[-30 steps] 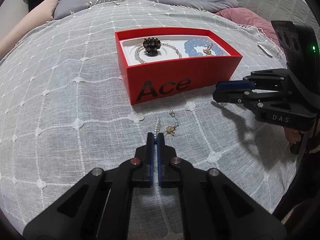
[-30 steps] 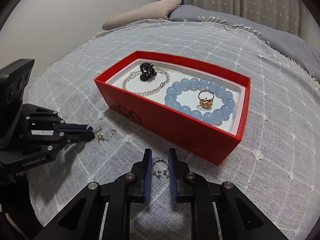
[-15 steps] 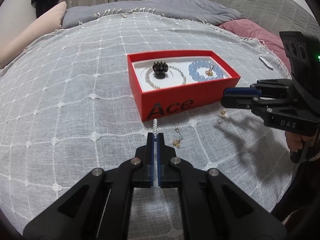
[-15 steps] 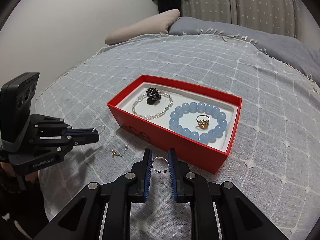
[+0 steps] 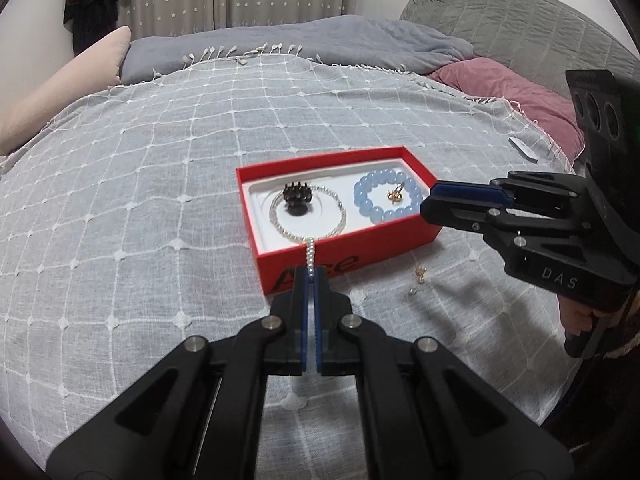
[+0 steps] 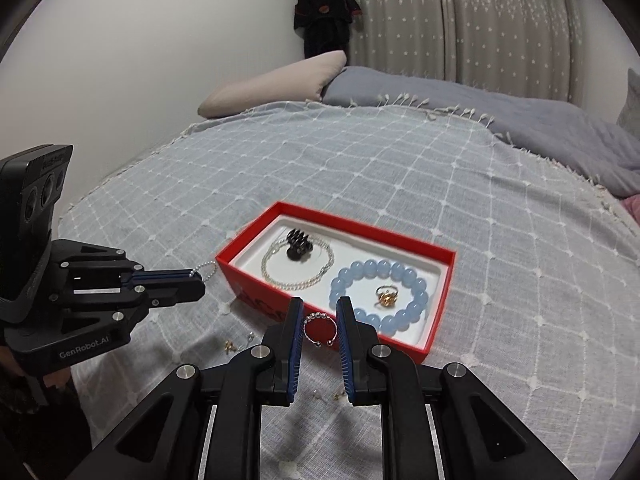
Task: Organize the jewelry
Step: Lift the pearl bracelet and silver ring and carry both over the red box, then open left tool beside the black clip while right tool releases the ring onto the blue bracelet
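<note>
Two small pieces hang lifted just short of the red box (image 6: 248,280): a beaded open ring (image 6: 319,329) clamped in the right gripper (image 6: 318,330), and a short bead strand (image 5: 310,255) pinched in the closed left gripper (image 5: 310,280). I'd carry each clear over the near wall before letting go, onto bare white liner beside the pearl bracelet (image 6: 298,268) and blue bead bracelet (image 6: 378,296). Open bedspread (image 6: 360,168) surrounds the box, though loose earrings (image 5: 419,276) lie before it.

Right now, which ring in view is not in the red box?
The beaded silver ring, clamped in the right tool; the gold ring lies inside the blue bracelet.
</note>
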`<state>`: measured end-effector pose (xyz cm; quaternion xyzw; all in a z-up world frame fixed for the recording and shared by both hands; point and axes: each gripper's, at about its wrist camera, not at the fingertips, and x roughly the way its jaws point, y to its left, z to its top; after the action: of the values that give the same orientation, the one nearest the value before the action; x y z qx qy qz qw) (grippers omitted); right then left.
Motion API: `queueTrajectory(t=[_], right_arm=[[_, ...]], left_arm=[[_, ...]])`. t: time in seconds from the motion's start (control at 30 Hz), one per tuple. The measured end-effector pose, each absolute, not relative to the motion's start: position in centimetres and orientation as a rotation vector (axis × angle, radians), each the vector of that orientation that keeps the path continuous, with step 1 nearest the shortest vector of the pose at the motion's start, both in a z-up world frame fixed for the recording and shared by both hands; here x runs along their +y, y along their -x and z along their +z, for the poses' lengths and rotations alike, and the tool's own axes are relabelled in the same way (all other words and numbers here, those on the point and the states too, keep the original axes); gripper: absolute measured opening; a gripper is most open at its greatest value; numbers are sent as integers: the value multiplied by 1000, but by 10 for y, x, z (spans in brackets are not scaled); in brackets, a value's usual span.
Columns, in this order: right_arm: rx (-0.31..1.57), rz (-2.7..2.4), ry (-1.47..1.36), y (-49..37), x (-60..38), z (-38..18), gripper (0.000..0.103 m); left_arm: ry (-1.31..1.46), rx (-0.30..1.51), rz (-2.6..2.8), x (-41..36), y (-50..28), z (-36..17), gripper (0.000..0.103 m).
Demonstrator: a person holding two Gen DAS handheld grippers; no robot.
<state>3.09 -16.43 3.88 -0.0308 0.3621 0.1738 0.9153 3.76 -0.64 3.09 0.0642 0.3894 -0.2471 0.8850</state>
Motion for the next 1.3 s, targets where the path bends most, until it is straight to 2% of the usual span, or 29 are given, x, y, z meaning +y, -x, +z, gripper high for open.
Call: queueTrajectory(t=[0.57,1.3], right_arm=[[684,244,52,-49,-169,49,17],[698,207,51,-83,-165,28,17]], left_arm=[[-100,806,-482,-31,-57,34,3],[-79,801,-452,-32,-81,19,3]])
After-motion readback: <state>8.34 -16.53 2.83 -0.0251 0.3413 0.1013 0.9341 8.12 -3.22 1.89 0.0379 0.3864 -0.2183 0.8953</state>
